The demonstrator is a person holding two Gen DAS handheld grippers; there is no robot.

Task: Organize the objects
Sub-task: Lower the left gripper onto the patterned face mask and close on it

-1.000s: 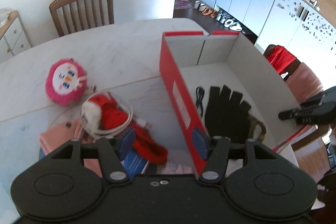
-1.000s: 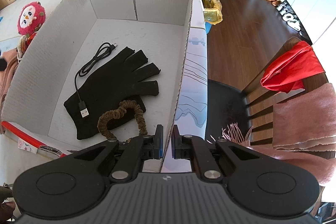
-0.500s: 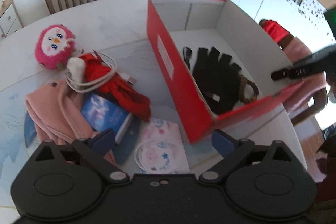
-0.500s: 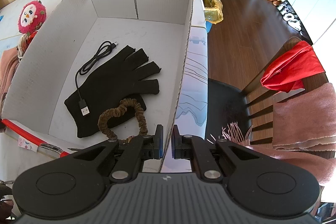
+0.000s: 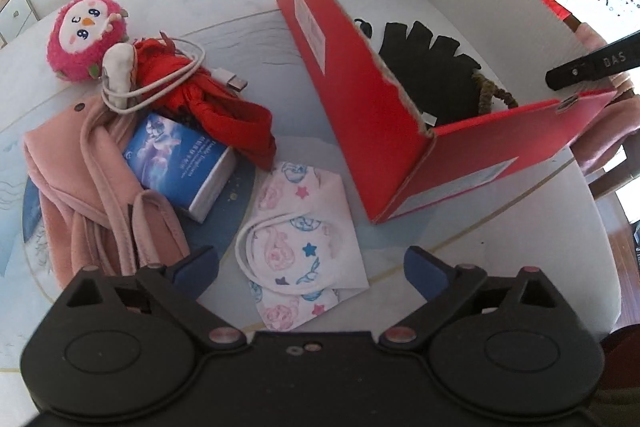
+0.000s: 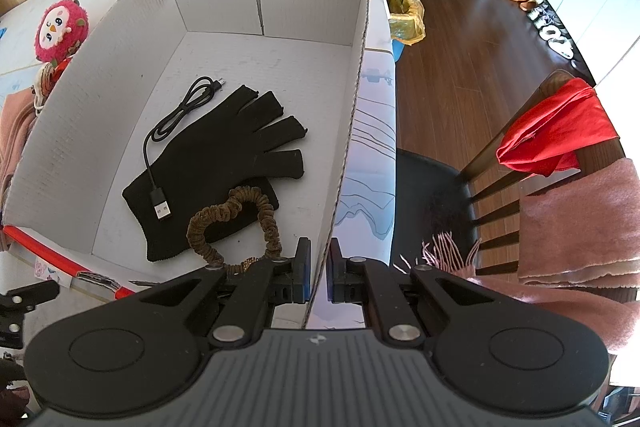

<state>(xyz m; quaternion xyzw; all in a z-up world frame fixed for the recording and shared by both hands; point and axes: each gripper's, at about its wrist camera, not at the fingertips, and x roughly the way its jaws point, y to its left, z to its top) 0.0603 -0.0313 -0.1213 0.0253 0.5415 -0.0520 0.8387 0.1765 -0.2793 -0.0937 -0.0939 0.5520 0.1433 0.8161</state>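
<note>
My left gripper (image 5: 310,267) hangs wide open just above a white face mask (image 5: 300,239) with pink and blue prints; the mask lies between its fingers, untouched. Beside the mask stands a red cardboard box (image 5: 360,115). My right gripper (image 6: 319,267) is shut on the box's right wall (image 6: 352,115) near the front corner, and it also shows as a black bar, the right gripper (image 5: 592,63). Inside the box lie a black fingerless glove (image 6: 224,163), a black USB cable (image 6: 176,123) and a brown scrunchie (image 6: 236,223).
Left of the mask lie a blue packet (image 5: 180,163), a pink garment (image 5: 80,187), a red cloth (image 5: 224,107) wrapped in a white cable (image 5: 160,83), and a pink plush toy (image 5: 86,39). A wooden chair (image 6: 560,187) draped with cloths stands off the table's right edge.
My left gripper opened wide and sank toward the table, drawing back so the mask now lies between its fingers. The right gripper and the box stayed still.
</note>
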